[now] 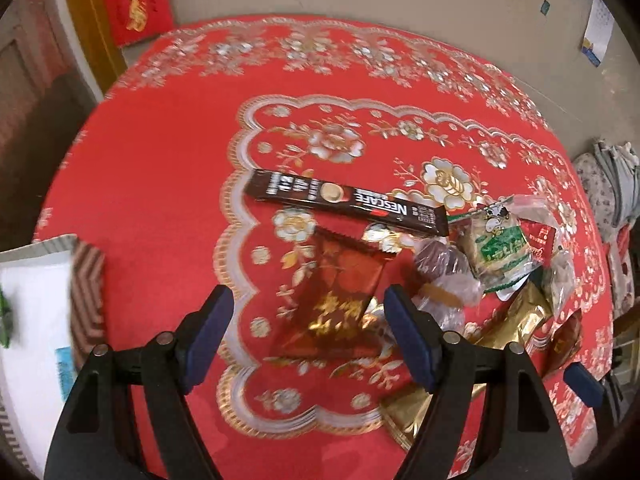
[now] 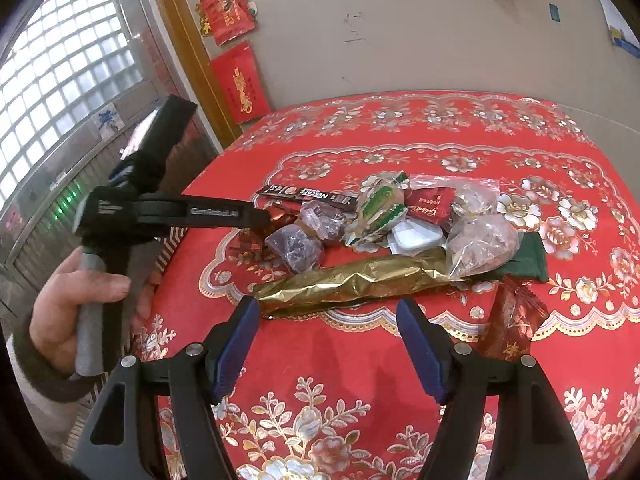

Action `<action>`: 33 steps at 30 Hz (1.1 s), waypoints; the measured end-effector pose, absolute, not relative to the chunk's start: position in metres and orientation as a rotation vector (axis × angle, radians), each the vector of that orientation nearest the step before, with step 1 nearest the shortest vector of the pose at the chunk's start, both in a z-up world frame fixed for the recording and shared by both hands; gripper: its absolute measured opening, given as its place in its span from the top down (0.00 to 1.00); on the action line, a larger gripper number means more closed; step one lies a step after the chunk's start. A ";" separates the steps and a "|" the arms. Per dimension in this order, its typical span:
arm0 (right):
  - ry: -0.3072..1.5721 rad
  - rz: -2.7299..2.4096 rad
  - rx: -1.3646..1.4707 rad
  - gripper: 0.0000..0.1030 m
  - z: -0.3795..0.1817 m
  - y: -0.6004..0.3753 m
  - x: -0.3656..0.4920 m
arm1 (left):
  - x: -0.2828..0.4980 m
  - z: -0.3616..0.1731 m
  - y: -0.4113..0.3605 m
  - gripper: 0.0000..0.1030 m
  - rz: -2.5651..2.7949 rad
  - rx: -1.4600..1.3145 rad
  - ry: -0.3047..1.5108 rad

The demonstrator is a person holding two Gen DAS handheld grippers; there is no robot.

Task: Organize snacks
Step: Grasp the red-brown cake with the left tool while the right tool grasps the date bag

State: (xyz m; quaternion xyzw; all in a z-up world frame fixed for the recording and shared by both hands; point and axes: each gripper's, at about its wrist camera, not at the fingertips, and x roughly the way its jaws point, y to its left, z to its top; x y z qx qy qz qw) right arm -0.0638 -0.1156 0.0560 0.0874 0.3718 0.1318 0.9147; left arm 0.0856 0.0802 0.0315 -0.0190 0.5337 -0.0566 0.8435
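Left claw (image 1: 306, 320) gapes wide over the red packet (image 1: 332, 296); I'd drop straight, pinch its middle. Right claw (image 2: 328, 334) hangs open too.

Glossy red tablecloth (image 2: 360, 360), metallic gold-silver embroidery. On it: crinkled gold foil wrapper (image 2: 352, 284), shiny dark Nescafe sachet (image 1: 348, 202), clear plastic bags (image 2: 480, 244).

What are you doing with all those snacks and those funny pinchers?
A person holds a pincher tool in each hand, sorting snacks piled on a red flowered tablecloth. The left gripper is open over a red packet, not pinching it yet. The right gripper is open too, near a long gold wrapper. A Nescafe stick lies behind. Nothing is picked up.
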 end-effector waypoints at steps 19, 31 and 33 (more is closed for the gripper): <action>0.829 0.531 -0.273 0.24 0.048 -0.046 0.017 | 0.086 0.021 0.101 0.65 -0.116 0.005 1.149; 0.918 0.618 -0.364 0.18 0.022 -0.038 0.074 | 0.081 0.021 0.102 0.64 -0.129 0.003 1.155; 0.920 0.616 -0.356 0.17 0.020 -0.039 0.077 | 0.081 0.021 0.101 0.64 -0.127 0.009 1.155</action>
